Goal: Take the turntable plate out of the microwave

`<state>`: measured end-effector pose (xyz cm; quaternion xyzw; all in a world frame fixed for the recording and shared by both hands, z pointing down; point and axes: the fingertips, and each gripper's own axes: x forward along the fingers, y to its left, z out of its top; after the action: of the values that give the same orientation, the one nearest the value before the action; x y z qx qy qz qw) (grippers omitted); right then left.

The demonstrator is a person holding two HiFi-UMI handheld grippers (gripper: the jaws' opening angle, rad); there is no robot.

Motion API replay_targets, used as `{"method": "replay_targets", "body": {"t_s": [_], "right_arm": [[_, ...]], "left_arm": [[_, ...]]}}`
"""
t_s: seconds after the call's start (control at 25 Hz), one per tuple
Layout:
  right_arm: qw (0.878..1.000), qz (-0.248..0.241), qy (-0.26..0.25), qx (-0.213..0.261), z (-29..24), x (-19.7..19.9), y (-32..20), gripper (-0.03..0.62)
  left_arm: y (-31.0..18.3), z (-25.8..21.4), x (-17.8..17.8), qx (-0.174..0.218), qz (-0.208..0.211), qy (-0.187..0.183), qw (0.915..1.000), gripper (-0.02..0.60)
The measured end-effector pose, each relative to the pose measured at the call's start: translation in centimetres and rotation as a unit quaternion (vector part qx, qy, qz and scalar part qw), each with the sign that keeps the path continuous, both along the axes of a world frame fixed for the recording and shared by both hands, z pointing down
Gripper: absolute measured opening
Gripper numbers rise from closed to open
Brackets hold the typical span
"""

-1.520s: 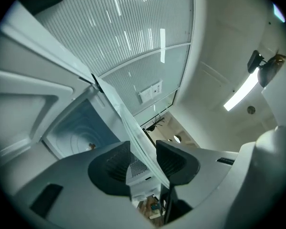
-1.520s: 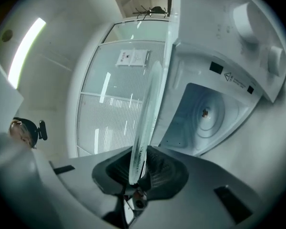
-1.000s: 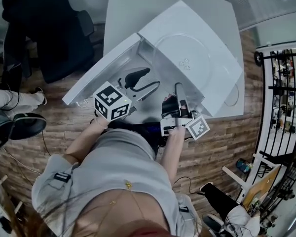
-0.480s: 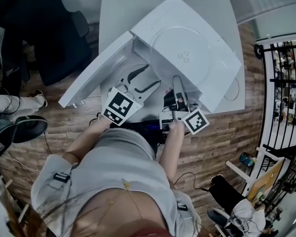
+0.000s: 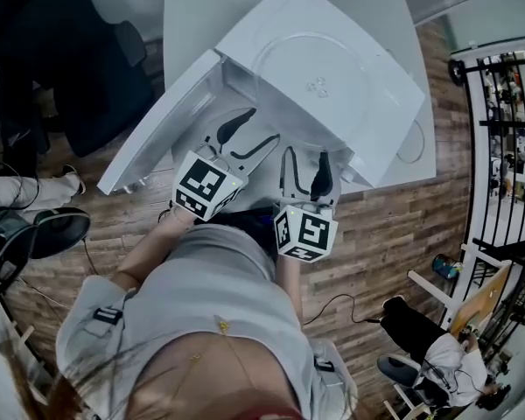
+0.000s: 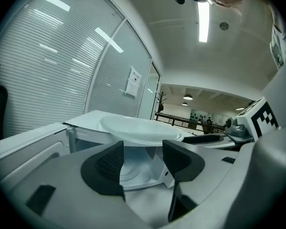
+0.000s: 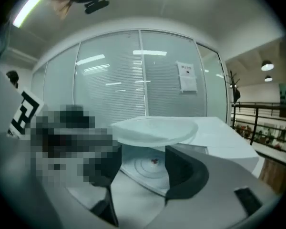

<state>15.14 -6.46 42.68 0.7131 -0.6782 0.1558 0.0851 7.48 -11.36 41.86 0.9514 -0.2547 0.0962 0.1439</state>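
The clear glass turntable plate [image 5: 311, 81] lies flat on top of the white microwave [image 5: 394, 103], whose door [image 5: 153, 143] hangs open to the left. Both grippers hover in front of the open cavity, below the plate's level. My left gripper [image 5: 261, 128] is open, with only the cavity [image 6: 133, 171] showing between its pads and the plate [image 6: 140, 128] above them. The jaws of my right gripper [image 5: 304, 157] are opening with nothing between them. In the right gripper view they frame the bare cavity floor [image 7: 152, 163], with the plate [image 7: 155, 129] just above.
The microwave stands on a white table [image 5: 192, 16] with a thin cable loop [image 5: 411, 147] at its right. A black office chair [image 5: 70, 51] is to the left, a black railing [image 5: 499, 147] to the right. Another person [image 5: 437, 366] sits at the lower right on the wooden floor.
My right gripper has rolled so its marker cube faces up, and its jaws have spread wide. The left gripper has rolled slightly and opened a little further. The plate has stayed on the microwave.
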Motion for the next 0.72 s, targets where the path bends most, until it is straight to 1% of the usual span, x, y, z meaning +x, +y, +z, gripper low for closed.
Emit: {"method": "replay_targets", "body": {"t_s": [0.04, 0.12, 0.16, 0.4, 0.72], "right_arm": [[1.000, 0.015, 0.014, 0.000, 0.0, 0.2, 0.1, 0.272], [0.999, 0.048, 0.007, 0.011, -0.2, 0.7, 0.4, 0.282], [0.998, 0.055, 0.003, 0.018, -0.3, 0.8, 0.4, 0.291], [0.999, 0.038, 0.003, 0.023, -0.3, 0.8, -0.9, 0.298], [0.999, 0.028, 0.012, 0.018, -0.3, 1.6, -1.7, 0.298]], "left_arm": [[0.0, 0.0, 0.0, 0.002, -0.001, -0.002, 1.0000, 0.255], [0.0, 0.1, -0.1, 0.004, -0.003, -0.004, 1.0000, 0.255], [0.0, 0.1, -0.1, 0.003, -0.005, -0.004, 1.0000, 0.255], [-1.0, -0.3, -0.1, 0.005, -0.016, 0.010, 0.9998, 0.255], [-1.8, -0.3, 1.1, 0.015, -0.003, 0.000, 0.9999, 0.255]]}}
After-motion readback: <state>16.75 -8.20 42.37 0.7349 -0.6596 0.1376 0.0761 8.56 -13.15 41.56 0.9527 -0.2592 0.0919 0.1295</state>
